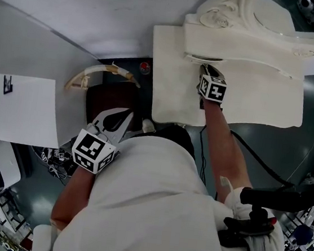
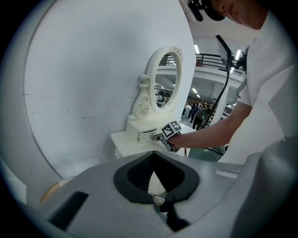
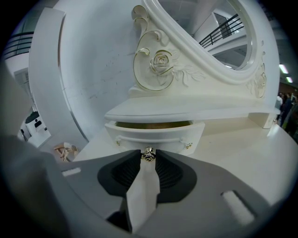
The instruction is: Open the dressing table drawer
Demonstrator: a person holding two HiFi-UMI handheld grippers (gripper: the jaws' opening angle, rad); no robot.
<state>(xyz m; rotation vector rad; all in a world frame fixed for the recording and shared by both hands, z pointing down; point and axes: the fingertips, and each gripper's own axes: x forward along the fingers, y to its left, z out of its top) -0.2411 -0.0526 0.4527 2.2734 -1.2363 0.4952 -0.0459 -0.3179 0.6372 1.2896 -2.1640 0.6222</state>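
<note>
The white dressing table (image 1: 262, 101) stands against a curved white wall, with a small drawer (image 3: 153, 132) under its mirror shelf. The drawer is pulled out a little, and a golden gap shows above its front. My right gripper (image 3: 148, 154) is shut on the drawer's small metal knob (image 3: 148, 155). In the head view the right gripper (image 1: 203, 68) reaches to the drawer (image 1: 205, 58) on an outstretched arm. My left gripper (image 1: 129, 113) hangs back at the lower left, well away from the table. In its own view the left gripper (image 2: 152, 152) has its tips together with nothing held.
An oval mirror (image 1: 275, 14) in a carved frame rises behind the drawer. A chair with a curved beige back (image 1: 98, 74) and dark seat (image 1: 112, 97) stands left of the table. A white sheet (image 1: 20, 108) lies far left. A black cable (image 1: 260, 160) runs by the right arm.
</note>
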